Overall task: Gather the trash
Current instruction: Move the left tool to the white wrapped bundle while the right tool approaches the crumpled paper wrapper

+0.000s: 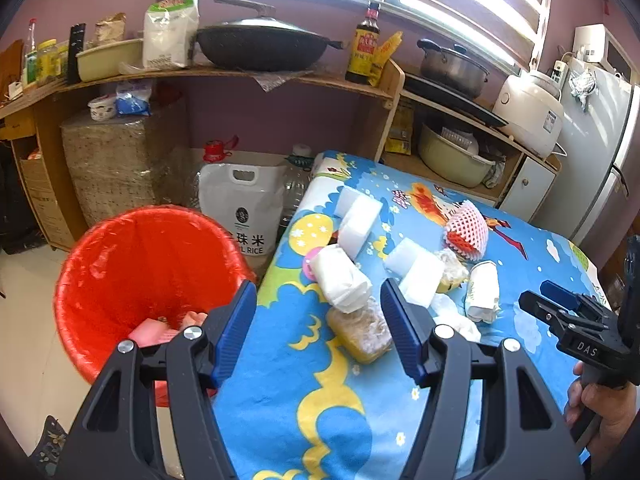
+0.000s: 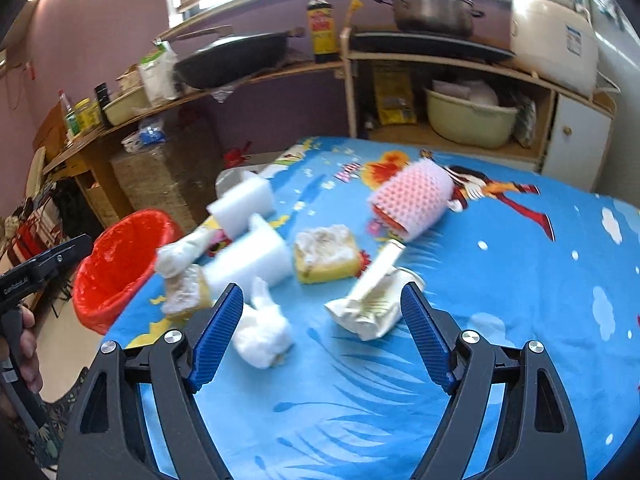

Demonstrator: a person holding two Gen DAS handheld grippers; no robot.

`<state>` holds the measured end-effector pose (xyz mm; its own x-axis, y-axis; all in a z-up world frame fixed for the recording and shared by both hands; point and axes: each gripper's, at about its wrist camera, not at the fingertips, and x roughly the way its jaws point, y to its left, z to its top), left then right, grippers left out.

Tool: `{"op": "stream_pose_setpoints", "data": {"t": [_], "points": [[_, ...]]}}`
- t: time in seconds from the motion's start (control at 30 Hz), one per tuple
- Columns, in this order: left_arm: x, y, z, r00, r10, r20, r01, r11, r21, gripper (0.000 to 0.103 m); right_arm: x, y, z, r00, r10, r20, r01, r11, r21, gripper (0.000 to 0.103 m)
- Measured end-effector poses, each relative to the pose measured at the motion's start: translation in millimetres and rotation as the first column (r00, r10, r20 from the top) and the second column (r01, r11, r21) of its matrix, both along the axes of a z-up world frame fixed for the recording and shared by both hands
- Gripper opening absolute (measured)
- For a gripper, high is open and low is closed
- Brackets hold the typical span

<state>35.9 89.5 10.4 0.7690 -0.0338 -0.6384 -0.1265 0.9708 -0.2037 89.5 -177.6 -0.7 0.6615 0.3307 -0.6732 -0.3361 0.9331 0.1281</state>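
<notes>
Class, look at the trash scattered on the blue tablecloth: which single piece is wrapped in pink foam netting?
The pink foam fruit net, lying at the far side of the pile. It alone has a pink mesh surface with red showing inside; the other pieces are white blocks, crumpled paper or yellowish bundles.

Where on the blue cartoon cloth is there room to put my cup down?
The cloth is bare right of the crushed paper cup and below it. It is crowded from that cup left to the white foam blocks by the red bin.

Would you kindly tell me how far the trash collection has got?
Early: the red bin holds only something pink. Both grippers are open and empty, left and right. Foam blocks, wrapped sponges, a crumpled cup and tissue remain on the table.
</notes>
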Motion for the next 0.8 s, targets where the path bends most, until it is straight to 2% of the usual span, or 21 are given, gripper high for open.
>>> {"op": "stream_pose_setpoints", "data": {"t": [0.37, 0.8], "points": [[53, -8, -28, 0.998, -0.043, -0.052, 0.04, 0.998, -0.057, 0.062, 37, -19, -33, 0.994, -0.085, -0.072, 0.087, 0.996, 0.019, 0.077], [99, -15, -59, 0.99, -0.034, -0.139, 0.018, 0.994, -0.11, 0.061, 68, -13, -55, 0.986, -0.103, -0.13, 0.103, 0.995, -0.007, 0.077]]}}
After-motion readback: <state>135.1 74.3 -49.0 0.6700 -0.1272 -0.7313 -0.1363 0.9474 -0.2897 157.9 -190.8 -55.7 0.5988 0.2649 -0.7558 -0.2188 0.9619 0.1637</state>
